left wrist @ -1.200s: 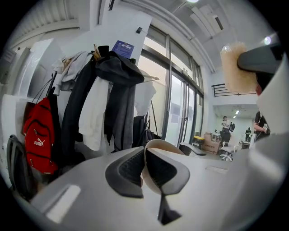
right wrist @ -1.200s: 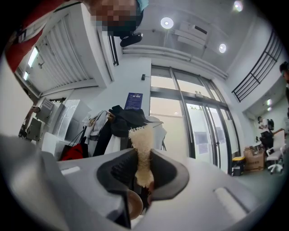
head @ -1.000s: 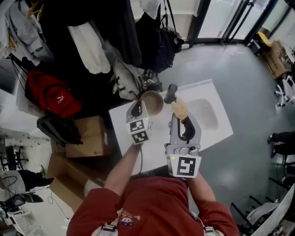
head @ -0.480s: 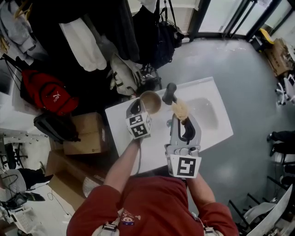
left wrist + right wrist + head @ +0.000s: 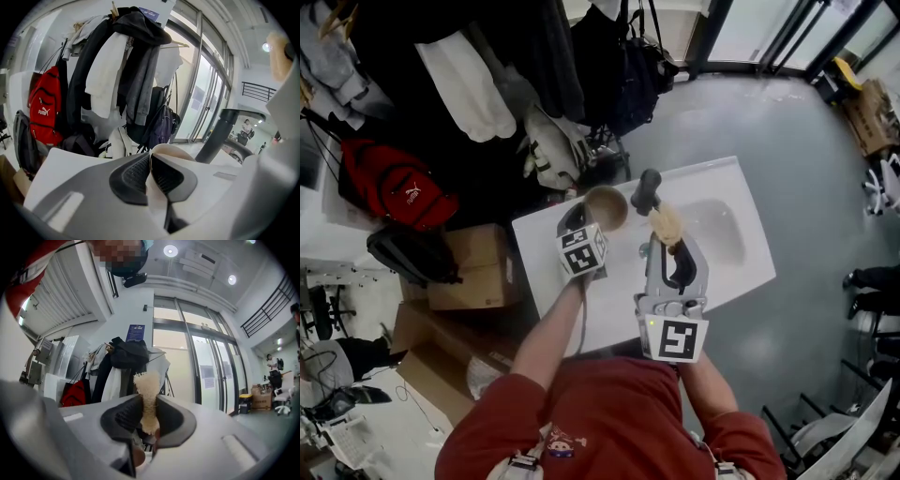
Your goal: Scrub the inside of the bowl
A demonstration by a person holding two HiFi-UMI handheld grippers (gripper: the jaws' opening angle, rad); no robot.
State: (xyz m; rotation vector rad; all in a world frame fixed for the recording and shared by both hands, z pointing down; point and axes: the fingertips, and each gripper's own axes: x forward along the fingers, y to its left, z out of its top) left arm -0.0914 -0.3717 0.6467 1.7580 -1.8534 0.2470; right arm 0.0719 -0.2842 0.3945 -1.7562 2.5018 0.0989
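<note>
Bowl: far-left corner of tabletop, opening up, rim clamped by left hand-held gripper. Sponge: pinched upright in right hand-held gripper, just right of bowl. Next stroke prob. leftward and down into bowl.

We are getting bright daylight from the glass doors; beside them, fisheye edges are bending and darkening.
</note>
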